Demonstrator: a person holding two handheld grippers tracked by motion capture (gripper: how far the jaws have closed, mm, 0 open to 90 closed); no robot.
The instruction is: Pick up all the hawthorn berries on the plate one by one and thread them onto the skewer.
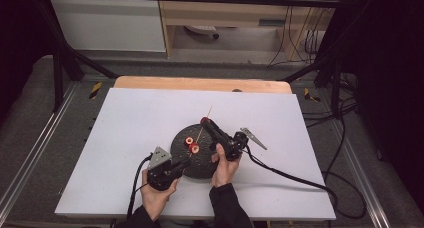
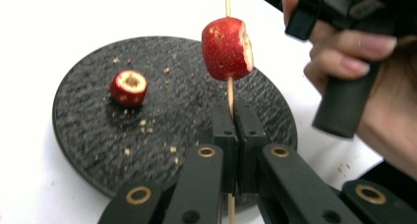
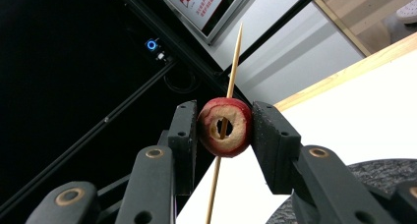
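My left gripper (image 2: 235,121) is shut on the lower end of a thin wooden skewer (image 2: 229,89), which carries a red cored fruit piece (image 2: 227,48) just above the jaws. My right gripper (image 3: 223,128) is shut on a second cored red fruit ring (image 3: 224,127), and the skewer (image 3: 231,67) passes through its hole. In the high view the left gripper (image 1: 186,160) sits at the near edge of the black round plate (image 1: 200,165). There the right gripper (image 1: 205,122) reaches over the plate's far side. A third fruit piece (image 2: 128,88) lies on the plate (image 2: 88,135).
The plate rests on a white sheet (image 1: 130,138) covering the table. A metal clip-like tool (image 1: 254,137) lies right of the plate. Crumbs dot the plate surface. Cables trail from both grippers toward the near edge and right side. A black frame surrounds the table.
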